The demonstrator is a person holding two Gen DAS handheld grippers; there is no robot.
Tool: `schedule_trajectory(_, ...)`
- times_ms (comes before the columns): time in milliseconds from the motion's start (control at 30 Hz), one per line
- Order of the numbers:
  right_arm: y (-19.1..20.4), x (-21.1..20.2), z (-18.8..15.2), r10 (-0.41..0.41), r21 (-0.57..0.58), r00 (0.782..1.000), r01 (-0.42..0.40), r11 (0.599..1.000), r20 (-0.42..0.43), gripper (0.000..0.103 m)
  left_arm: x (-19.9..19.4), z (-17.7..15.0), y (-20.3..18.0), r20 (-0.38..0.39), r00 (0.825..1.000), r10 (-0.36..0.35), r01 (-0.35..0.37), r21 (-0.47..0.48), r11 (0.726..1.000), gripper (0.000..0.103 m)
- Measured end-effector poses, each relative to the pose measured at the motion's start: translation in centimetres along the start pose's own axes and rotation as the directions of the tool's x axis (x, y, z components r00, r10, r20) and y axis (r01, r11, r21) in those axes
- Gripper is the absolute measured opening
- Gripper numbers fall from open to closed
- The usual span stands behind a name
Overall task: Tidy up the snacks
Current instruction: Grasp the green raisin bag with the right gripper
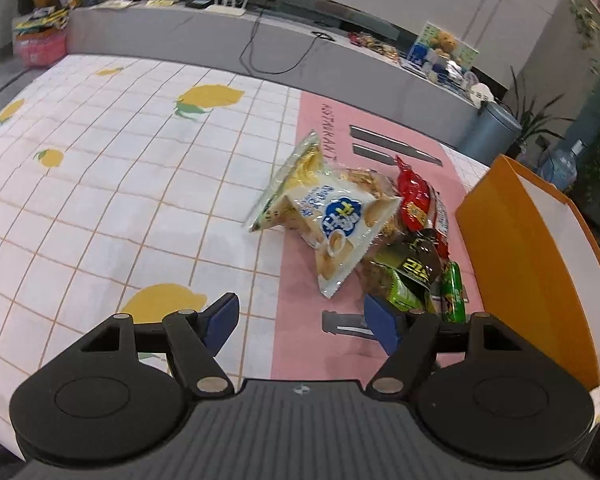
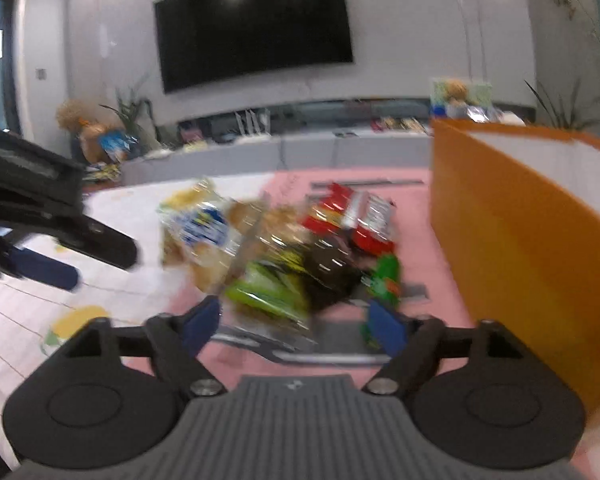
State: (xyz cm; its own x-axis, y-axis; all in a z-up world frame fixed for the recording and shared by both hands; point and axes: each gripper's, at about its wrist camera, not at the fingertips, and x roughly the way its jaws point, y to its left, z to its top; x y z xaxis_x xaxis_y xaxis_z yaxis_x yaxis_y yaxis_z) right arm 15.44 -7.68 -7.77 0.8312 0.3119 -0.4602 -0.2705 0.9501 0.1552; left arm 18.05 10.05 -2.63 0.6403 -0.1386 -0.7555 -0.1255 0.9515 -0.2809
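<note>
The left gripper [image 1: 302, 320] has a black ribbed body, two round black discs, black link arms with silver pivot screws, and blue pads [image 1: 382, 322]. The right gripper [image 2: 294, 322] is built alike, bearing a small pale mark.

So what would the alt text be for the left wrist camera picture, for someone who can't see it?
A pile of snack packets lies on a pink placemat over a lemon-print tablecloth, beside an open orange box. In the foreground the left gripper hangs over the cloth, jaws open and empty. A long grey cabinet runs behind.
</note>
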Motion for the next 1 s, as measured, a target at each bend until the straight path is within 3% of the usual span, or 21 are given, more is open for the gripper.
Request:
schedule_trajectory(100,1.2,0.5,-0.1,-0.005,0.042,1.000,0.005,0.999,-0.003,0.080,0.3,0.6,0.7,-0.013,1.000,0.002,-0.003,-0.036,0.999,0.084)
schedule_trajectory(200,1.5,2.2,0.1,-0.035,0.093,0.996,0.042,0.995,-0.080,0.080,0.4,1.2,2.0,-0.047,0.999,-0.022,0.018,-0.090,0.996,0.084)
schedule_trajectory(300,0.6,3.6,0.3,-0.064,0.212,0.993,0.084,0.974,-0.098,0.080,0.2,1.5,3.3,-0.038,0.997,-0.065,0.058,-0.159,0.986,0.084)
schedule_trajectory(400,-0.7,4.7,0.4,-0.041,0.344,0.996,0.067,0.936,-0.083,0.080,0.0,1.7,3.6,-0.031,0.998,-0.051,0.046,-0.156,0.987,0.084)
schedule_trajectory(467,-0.7,5.2,0.7,-0.077,0.365,0.993,0.104,0.925,-0.086,0.078,-0.1,1.7,3.6,-0.023,0.999,-0.043,0.040,-0.145,0.989,0.084)
schedule_trajectory(500,-0.5,5.4,0.8,-0.095,0.362,0.991,0.121,0.924,-0.090,0.076,-0.1,1.7,3.5,-0.025,0.999,-0.046,0.042,-0.144,0.989,0.084)
schedule_trajectory(567,0.1,5.9,1.0,-0.138,0.316,0.985,0.165,0.934,-0.107,0.060,-0.2,1.7,3.5,-0.028,0.998,-0.059,0.054,-0.147,0.988,0.084)
schedule_trajectory(667,0.5,5.8,0.9,-0.138,0.284,0.984,0.165,0.944,-0.114,0.054,-0.2,1.7,3.4,-0.030,0.997,-0.069,0.064,-0.143,0.988,0.084)
schedule_trajectory(833,0.5,4.3,0.5,-0.098,0.213,0.983,0.130,0.968,-0.154,0.052,-0.3,1.7,3.4,-0.032,0.997,-0.077,0.071,-0.143,0.987,0.084)
schedule_trajectory(1000,1.0,2.4,0.3,-0.068,0.015,0.964,0.074,0.997,-0.258,0.052,-0.6,1.5,3.4,-0.031,0.996,-0.087,0.082,-0.143,0.986,0.084)
